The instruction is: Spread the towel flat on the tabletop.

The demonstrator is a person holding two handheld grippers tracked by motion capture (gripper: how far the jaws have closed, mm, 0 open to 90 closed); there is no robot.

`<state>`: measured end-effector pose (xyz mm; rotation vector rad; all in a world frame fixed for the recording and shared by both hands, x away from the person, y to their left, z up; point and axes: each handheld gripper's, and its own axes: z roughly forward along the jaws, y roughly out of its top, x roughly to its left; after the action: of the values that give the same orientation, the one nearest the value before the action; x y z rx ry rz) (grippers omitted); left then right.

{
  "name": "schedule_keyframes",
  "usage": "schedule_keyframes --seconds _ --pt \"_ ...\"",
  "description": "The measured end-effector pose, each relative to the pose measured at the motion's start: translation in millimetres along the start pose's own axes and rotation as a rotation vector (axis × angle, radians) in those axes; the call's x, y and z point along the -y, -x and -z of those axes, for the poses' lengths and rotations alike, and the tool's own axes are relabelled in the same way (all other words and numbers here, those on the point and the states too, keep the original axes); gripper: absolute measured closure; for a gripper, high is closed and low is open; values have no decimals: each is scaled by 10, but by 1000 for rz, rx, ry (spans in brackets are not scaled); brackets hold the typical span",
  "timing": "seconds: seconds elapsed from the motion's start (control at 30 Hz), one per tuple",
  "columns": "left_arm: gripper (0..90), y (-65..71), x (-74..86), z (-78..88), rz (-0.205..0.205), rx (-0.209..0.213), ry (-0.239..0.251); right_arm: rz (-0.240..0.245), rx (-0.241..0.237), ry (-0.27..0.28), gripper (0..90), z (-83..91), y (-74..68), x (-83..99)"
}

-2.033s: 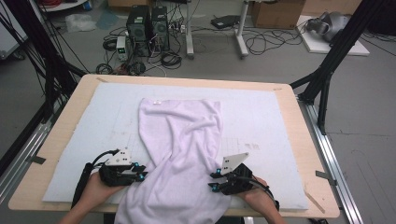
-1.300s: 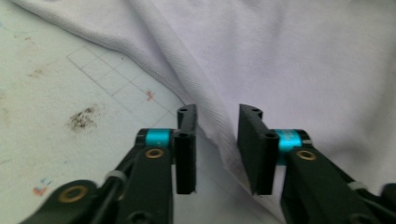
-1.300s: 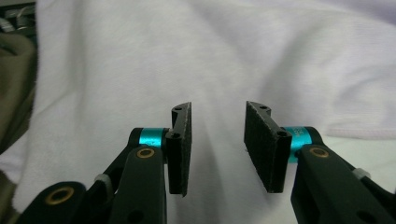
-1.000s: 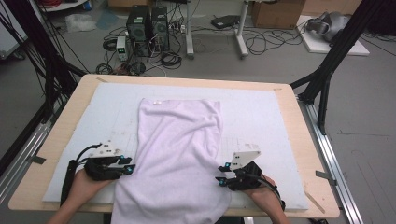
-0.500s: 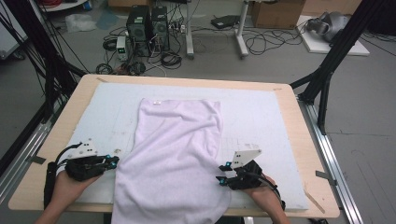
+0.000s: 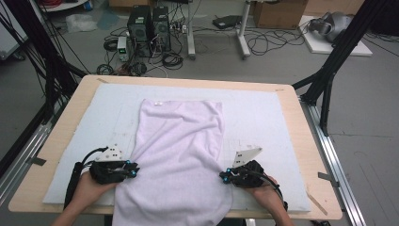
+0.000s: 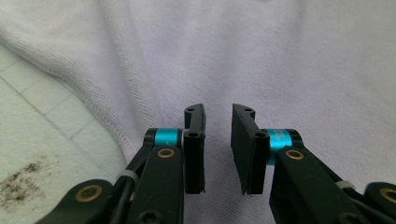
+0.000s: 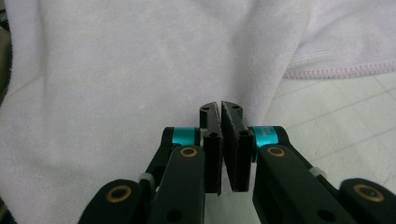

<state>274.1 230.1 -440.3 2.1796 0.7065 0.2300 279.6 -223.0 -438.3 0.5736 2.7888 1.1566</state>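
Note:
A pale lilac towel (image 6: 181, 141) lies lengthwise on the white mat (image 6: 263, 117), its near end hanging over the table's front edge. My left gripper (image 6: 133, 170) lies at the towel's left edge, pointing right. Its jaws (image 7: 217, 109) have narrowed a little but stand apart over the cloth (image 7: 280, 60), with nothing pressed between them. My right gripper (image 6: 223, 176) lies at the towel's right edge, pointing left. Its jaws (image 8: 219, 105) have just closed and now meet at the tips on the edge of the towel (image 8: 140, 70).
The mat rests on a wooden table (image 6: 303, 141). A dark smudge (image 7: 23, 179) marks the mat left of the towel's hem. Computer towers (image 6: 148, 23) and cables lie on the floor beyond the far edge, with black frame legs (image 6: 324, 80) at the table's sides.
The towel's bunched upper part has been drawn flat. My left gripper swung out to the left, then came back right to the towel's edge. The right gripper stayed in place.

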Motion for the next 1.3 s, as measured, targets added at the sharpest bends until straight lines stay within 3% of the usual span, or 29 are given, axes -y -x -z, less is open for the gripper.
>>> schedule_keyframes --seconds 0.17,0.23,0.33,0.43,0.5,0.53,0.57,0.7,0.77,0.87,0.97,1.07,1.1,1.2,1.3 --pt "756 -13 43 23 11 -9 8 32 -12 42 881 46 -77 -151" --pt "754 -18 50 35 12 -9 13 69 -24 48 881 5 -139 -253" --pt "742 -15 51 57 14 -13 28 121 -61 27 881 -145 -248 -390" --pt "721 -9 52 61 14 -11 33 160 -101 -29 880 -346 -335 -451" --pt "708 -4 57 57 13 -11 38 172 -115 -50 833 -408 -352 -459" --pt "701 -2 58 58 10 -11 35 163 -121 -29 759 -391 -342 -466" --pt "697 -1 60 57 8 -13 36 151 -113 -1 745 -347 -330 -475" --pt "686 -9 61 48 11 -12 36 97 -19 97 710 -89 -172 -489" --pt "683 -7 57 42 6 -15 34 60 28 93 710 -46 -65 -468" --pt "670 -4 54 27 4 -18 33 1 82 57 667 -122 96 -429" --pt "663 -10 64 15 1 -20 22 9 114 29 652 -276 148 -450" --pt "662 -19 72 12 -1 -18 20 23 102 -30 763 -414 183 -456" --pt "663 -20 72 11 -1 -18 20 9 76 -14 855 -412 206 -447" --pt "663 -20 76 9 2 -16 22 -15 48 -16 886 -351 257 -412" --pt "663 -19 80 8 3 -16 26 -22 69 -7 888 -211 298 -347"
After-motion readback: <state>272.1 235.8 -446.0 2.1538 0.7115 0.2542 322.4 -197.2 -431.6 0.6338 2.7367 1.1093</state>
